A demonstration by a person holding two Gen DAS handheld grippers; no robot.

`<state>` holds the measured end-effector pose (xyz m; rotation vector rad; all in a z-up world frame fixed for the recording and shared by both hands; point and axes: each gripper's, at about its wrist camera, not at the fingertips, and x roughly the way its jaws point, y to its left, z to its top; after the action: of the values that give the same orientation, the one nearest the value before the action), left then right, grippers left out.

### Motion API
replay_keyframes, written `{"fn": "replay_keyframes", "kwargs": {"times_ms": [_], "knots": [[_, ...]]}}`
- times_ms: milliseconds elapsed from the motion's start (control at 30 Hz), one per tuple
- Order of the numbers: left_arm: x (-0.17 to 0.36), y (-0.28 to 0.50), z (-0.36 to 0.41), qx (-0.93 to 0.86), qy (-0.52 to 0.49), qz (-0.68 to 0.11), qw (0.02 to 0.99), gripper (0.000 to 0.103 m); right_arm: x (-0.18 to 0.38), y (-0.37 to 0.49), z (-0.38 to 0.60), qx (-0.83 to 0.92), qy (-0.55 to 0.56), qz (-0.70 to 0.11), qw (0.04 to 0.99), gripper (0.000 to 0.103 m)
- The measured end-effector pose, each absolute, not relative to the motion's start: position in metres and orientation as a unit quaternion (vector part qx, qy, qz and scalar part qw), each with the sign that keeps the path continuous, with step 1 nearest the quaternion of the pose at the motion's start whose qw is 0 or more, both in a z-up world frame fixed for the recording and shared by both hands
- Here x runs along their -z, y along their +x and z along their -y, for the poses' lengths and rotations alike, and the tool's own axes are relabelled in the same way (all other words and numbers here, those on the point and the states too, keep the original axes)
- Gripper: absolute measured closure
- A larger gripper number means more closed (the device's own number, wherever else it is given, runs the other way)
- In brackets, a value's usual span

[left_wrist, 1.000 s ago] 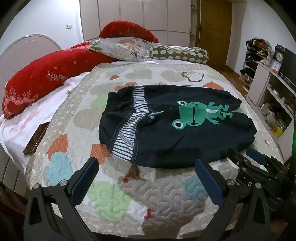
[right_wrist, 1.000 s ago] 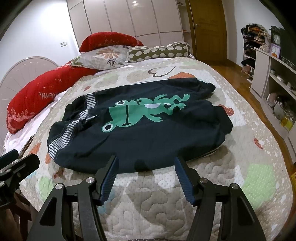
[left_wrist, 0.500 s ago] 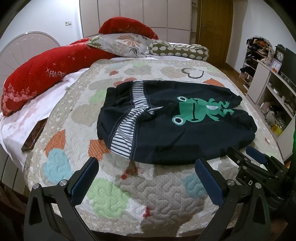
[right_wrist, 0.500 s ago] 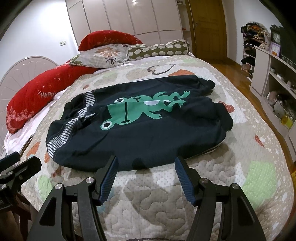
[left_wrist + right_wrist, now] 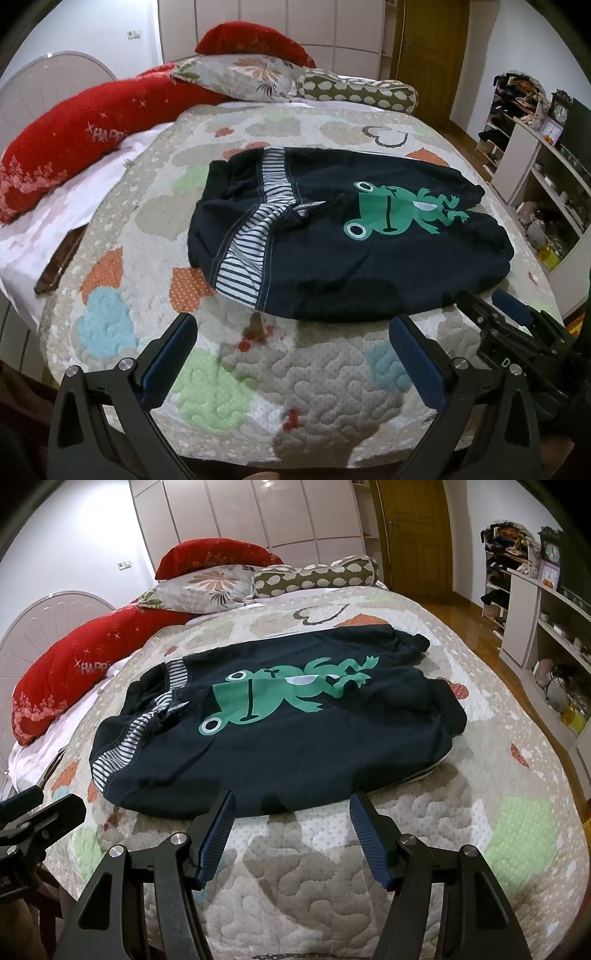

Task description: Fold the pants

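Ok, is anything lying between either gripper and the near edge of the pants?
Nothing visible. Only bare quilt lies between the open left gripper and the pants. The open right gripper is already at their near hem, with nothing between.

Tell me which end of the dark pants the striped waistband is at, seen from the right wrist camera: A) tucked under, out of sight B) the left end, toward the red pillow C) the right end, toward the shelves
B: the striped waistband runs along the left end of the pants, on the red pillow side.
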<state>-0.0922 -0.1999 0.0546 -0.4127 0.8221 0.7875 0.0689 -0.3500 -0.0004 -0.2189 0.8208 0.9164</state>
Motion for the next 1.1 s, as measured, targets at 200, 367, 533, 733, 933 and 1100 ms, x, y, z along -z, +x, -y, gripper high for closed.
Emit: {"fn": "replay_keyframes", "kwargs": {"times_ms": [200, 367, 533, 733, 933, 1100], "knots": [[-0.064, -0.093, 0.161, -0.320, -0.235, -0.388, 0.832, 0.000, -0.016, 0.089, 0.354, -0.427, -0.106, -0.370, 0.818, 0.034], [-0.078, -0.071, 0.101, -0.253, -0.281, -0.392, 0.839, 0.000, -0.054, 0.141, 0.325, -0.452, -0.147, -0.367, 0.800, 0.033], [-0.073, -0.015, 0.041, -0.239, -0.255, -0.425, 0.835, 0.000, -0.067, 0.198, 0.261, -0.469, -0.214, -0.347, 0.783, 0.031], [-0.043, 0.047, -0.015, -0.218, -0.225, -0.466, 0.827, 0.000, -0.043, 0.258, 0.184, -0.485, -0.236, -0.390, 0.746, 0.031], [-0.009, 0.090, -0.050, -0.197, -0.174, -0.506, 0.821, 0.000, -0.004, 0.291, 0.124, -0.499, -0.279, -0.414, 0.708, 0.031], [0.022, 0.113, -0.058, -0.167, -0.160, -0.553, 0.801, 0.000, 0.026, 0.303, 0.099, -0.510, -0.319, -0.412, 0.684, 0.031]]}}
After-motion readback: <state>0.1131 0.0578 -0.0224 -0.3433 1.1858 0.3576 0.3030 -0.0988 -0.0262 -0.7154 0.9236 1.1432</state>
